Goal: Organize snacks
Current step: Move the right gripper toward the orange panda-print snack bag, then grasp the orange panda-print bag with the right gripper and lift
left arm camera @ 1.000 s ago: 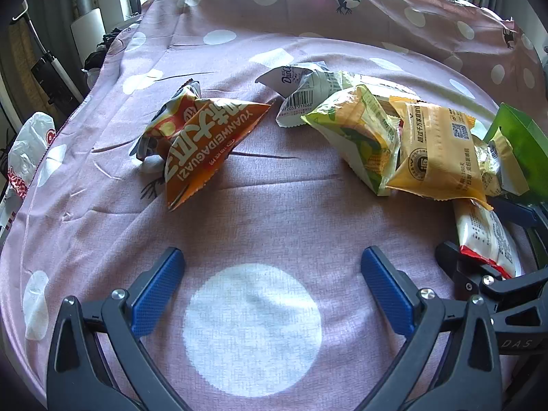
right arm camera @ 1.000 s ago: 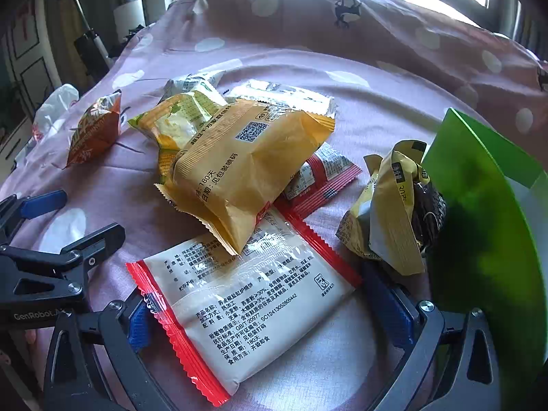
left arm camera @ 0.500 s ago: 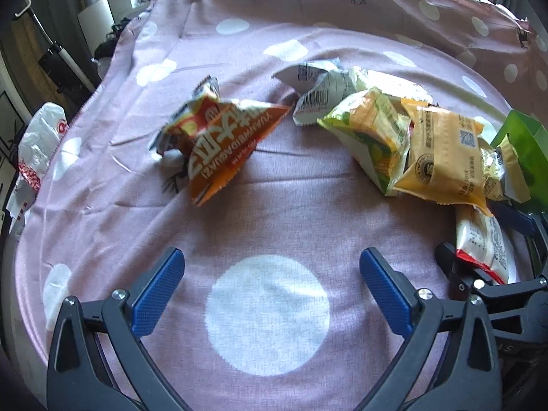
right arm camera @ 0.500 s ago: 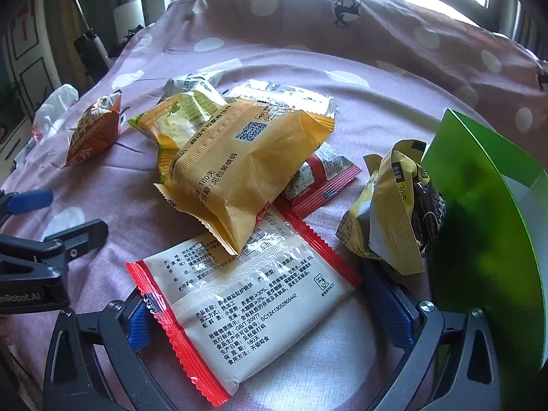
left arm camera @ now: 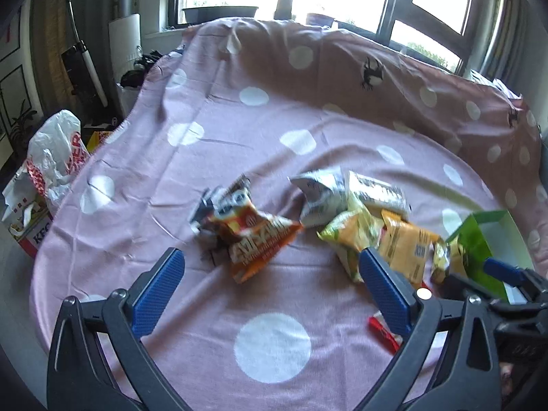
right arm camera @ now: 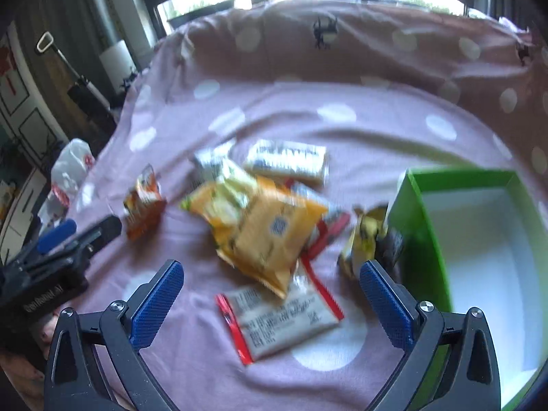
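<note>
Several snack packets lie on a pink polka-dot cloth (left arm camera: 274, 339). An orange triangular packet (left arm camera: 255, 241) (right arm camera: 144, 210) sits apart on the left of the pile. A large yellow packet (right arm camera: 270, 236) (left arm camera: 406, 248) tops the pile, with a red-edged white packet (right arm camera: 281, 320) in front and a small yellow-black packet (right arm camera: 363, 243) beside a green box (right arm camera: 479, 257) (left arm camera: 479, 239) with a white inside. My left gripper (left arm camera: 270, 284) is open, raised above the cloth before the orange packet. My right gripper (right arm camera: 270, 294) is open, lifted over the white packet.
The cloth rises over a backrest (right arm camera: 342, 44) under bright windows. Off the cloth's left edge lie a white plastic bag (left arm camera: 54, 157) and a fast-food box (left arm camera: 30, 229). A vacuum handle (left arm camera: 73, 24) leans by the left wall.
Both grippers have pulled back and up from the cloth, so the packets look smaller and farther. The right gripper no longer straddles the white packet. The box's inside now shows.
</note>
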`<state>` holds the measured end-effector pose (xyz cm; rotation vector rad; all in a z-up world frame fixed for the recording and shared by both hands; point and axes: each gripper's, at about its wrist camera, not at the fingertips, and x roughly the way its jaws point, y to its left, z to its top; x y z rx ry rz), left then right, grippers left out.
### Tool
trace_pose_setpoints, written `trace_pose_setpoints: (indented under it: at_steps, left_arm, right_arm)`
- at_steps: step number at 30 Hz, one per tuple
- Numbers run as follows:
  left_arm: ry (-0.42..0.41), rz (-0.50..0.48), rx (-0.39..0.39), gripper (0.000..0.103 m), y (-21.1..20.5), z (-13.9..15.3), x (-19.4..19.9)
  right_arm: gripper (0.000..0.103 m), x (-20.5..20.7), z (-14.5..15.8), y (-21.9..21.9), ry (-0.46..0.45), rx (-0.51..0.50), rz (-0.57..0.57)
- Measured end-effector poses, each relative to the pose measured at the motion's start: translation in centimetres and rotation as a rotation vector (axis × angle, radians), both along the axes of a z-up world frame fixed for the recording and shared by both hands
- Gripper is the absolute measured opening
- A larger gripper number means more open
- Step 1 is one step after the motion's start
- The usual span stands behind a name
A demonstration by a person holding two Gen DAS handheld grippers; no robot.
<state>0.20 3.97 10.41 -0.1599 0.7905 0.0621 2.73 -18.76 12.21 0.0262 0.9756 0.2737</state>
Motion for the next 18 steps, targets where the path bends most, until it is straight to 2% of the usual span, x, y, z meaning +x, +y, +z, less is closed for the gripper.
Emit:
trace_pose_setpoints:
  at_steps: [2, 5, 8, 9, 11, 12, 13, 15, 18]
  left_arm:
    - [-0.01, 0.015, 0.001, 0.101, 0.7, 1.1, 1.1]
    - [-0.019, 0.02, -0.046, 0.101, 1.9, 1.3, 1.6]
    - [0.029, 0.011, -0.124, 0.1, 2.6, -1.3, 1.5]
    - [0.062, 0.014, -0.149, 0.097, 2.8, -2.2, 1.6]
    - [0.128, 0.034, -0.16, 0.092, 2.9, -3.7, 1.8]
    - [0.137, 0.044, -0.144, 0.091, 2.9, -3.9, 1.8]
    - [0.124, 0.054, -0.12, 0.091, 2.9, -3.8, 1.7]
    - [0.091, 0.071, -0.121, 0.091, 3.4, -3.3, 1.6]
    - [0.082, 0.101, -0.2, 0.09, 5.1, -3.3, 1.5]
  right_arm:
    - [0.102, 1.3, 1.8, 0.1, -0.013, 0.06, -0.027]
    - [0.102, 2.4, 2.5, 0.1, -0.004, 0.131, -0.061]
    - [0.102, 2.7, 1.1, 0.4, 0.001, 0.155, -0.089]
    - [0.102, 2.6, 0.4, 0.2, 0.016, 0.167, -0.097]
    - [0.097, 3.0, -0.7, 0.3, 0.041, 0.197, -0.103]
    - [0.088, 3.2, -1.1, 0.4, 0.055, 0.199, -0.106]
    - [0.08, 3.5, -1.6, 0.2, 0.077, 0.194, -0.114]
    - [0.074, 3.6, -2.6, 0.1, 0.096, 0.184, -0.141]
    - [0.063, 3.6, -2.6, 0.8, 0.103, 0.219, -0.097]
